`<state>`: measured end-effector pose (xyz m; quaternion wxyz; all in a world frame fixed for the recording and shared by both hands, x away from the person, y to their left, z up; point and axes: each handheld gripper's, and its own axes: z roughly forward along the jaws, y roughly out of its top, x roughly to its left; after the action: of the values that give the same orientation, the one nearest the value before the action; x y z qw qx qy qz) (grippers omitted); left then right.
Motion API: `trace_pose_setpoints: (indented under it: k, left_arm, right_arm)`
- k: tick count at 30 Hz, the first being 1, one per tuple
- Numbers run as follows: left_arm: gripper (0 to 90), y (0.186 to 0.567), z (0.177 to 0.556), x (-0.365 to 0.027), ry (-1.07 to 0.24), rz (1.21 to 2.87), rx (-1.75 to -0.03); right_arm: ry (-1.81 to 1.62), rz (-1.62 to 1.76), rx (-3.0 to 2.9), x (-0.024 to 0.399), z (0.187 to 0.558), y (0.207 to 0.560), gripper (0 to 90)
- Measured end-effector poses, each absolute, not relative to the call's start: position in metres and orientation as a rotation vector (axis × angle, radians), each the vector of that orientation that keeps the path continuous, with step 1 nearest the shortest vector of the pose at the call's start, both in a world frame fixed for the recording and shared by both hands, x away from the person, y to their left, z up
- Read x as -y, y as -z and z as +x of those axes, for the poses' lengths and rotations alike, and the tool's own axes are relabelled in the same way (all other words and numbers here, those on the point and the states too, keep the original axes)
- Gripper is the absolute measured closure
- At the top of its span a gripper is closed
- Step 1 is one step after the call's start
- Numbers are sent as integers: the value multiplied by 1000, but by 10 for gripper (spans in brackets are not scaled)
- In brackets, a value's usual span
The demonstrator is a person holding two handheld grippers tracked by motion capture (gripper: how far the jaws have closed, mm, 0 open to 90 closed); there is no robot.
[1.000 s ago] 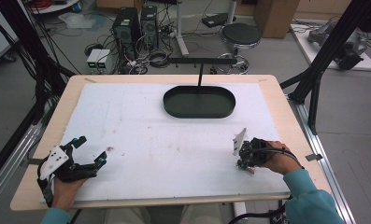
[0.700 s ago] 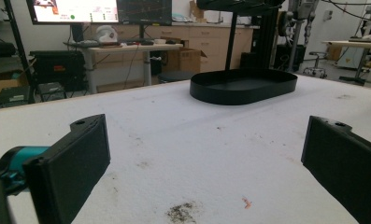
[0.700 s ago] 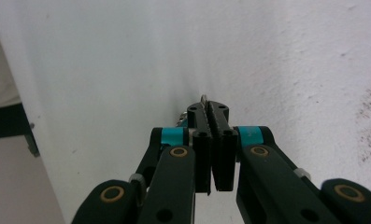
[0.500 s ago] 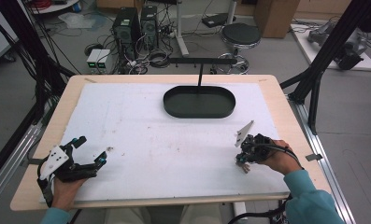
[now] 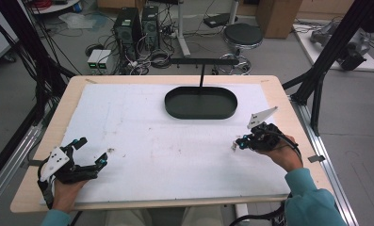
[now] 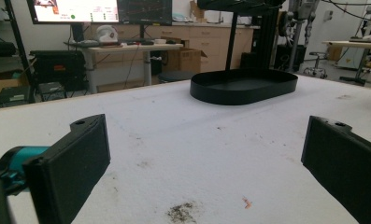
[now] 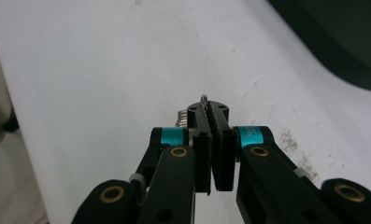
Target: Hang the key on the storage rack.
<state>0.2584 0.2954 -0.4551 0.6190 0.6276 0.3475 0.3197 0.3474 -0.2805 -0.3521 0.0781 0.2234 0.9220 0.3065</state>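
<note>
White padding point(image 5: 175, 155) covers the table, stained in places. Clamped between the right gripper point(image 7: 210, 109)'s closed jaws is a small, thin silvery metal piece point(image 7: 203, 99), only its rounded edge showing, held above the pad near the right edge. Behind sits a black oval tray point(image 5: 201, 102), empty. Left gripper point(image 6: 202, 158) rests with jaws spread wide, holding nothing.
</note>
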Motion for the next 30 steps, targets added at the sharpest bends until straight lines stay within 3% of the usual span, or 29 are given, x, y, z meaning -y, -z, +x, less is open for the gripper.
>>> trace_pose_setpoints:
  k: [16, 30]
  left_arm:
    - [17, 455, 259, -296, -730, 1440, -809]
    - [17, 455, 260, -295, -728, 1445, -813]
  right_arm:
    - [-1228, 799, -2511, 286, 375, 308, 889]
    - [-1296, 850, -2403, 283, 434, 256, 889]
